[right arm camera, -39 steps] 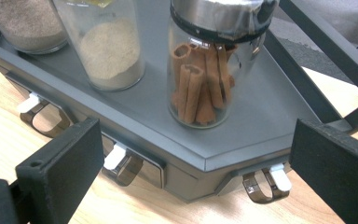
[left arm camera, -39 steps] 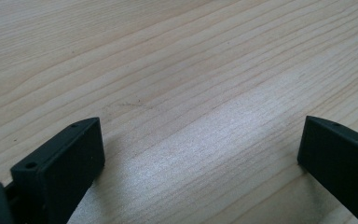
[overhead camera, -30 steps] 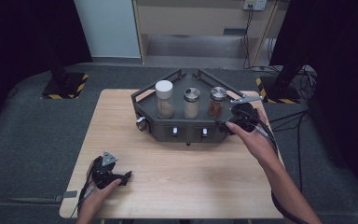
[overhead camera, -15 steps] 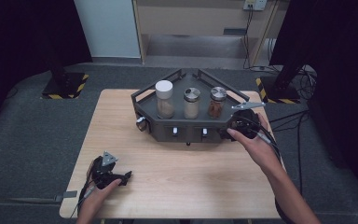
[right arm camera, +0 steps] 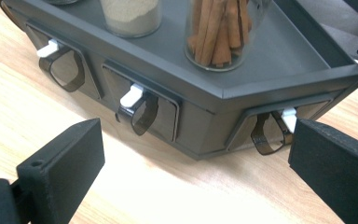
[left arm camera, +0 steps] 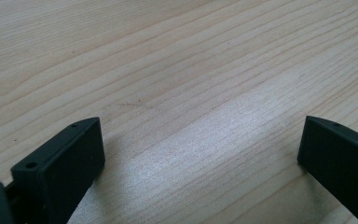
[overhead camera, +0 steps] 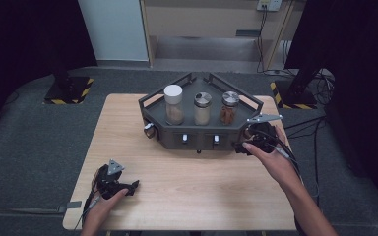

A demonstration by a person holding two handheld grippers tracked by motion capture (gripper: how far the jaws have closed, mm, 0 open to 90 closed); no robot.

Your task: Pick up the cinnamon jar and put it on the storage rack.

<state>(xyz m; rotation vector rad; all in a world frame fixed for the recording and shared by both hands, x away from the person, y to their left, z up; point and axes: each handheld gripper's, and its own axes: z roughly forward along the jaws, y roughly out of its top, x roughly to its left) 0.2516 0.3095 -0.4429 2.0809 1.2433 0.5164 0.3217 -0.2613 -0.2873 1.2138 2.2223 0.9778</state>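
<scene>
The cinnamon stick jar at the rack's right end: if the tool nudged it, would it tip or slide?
The cinnamon stick jar is tall and narrow, so it probably tips if pushed high. Its smooth, glass-like wall may slip in the open right tool. The rack has a rail that would likely stop a slide.

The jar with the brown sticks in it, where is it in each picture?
High view: the jar of sticks stands rightmost of three jars on the grey rack, just beyond the right gripper.
Right gripper view: its lower part sits at top centre, on the rack's tray.
Left gripper view: bare wooden table between the jaws; no jar.
Shared landmark: the jar of pale powder beside it.
</scene>
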